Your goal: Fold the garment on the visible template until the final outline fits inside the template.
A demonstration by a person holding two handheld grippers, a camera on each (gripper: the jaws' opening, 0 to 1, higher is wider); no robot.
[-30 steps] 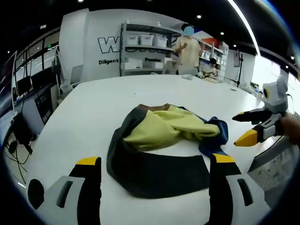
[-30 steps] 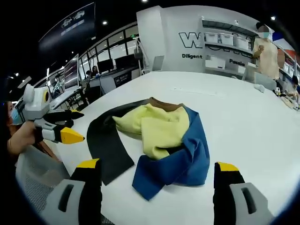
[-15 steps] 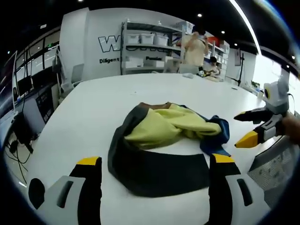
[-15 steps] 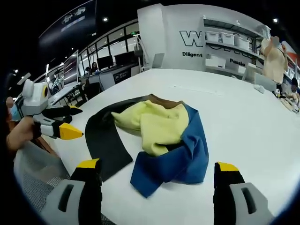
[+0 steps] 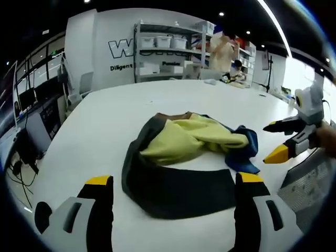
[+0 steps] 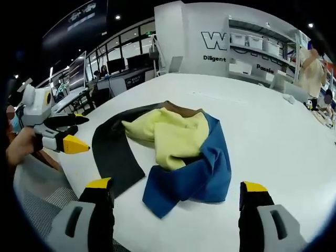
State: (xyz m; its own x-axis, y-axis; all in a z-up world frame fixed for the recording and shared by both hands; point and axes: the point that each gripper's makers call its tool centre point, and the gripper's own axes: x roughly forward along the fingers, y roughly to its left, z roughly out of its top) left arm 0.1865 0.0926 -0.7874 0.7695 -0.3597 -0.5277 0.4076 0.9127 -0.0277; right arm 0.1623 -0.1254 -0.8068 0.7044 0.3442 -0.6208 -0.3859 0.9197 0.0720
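Now, garment: crumpled yellow, blue and black fabric garment [image 5: 184, 157] on white table [image 5: 100, 131], 12 o'clock of your jaws.
L gripper [image 5: 173, 197]: jaws apart, holding nothing.
R gripper [image 6: 176, 202]: jaws apart, holding nothing.

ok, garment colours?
The garment is yellow, blue and black, with a brown strip at the far edge; clearest in the right gripper view.

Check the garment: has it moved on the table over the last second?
No. The garment keeps its crumpled shape and its spot on the white table; the small shifts match camera motion in both views.
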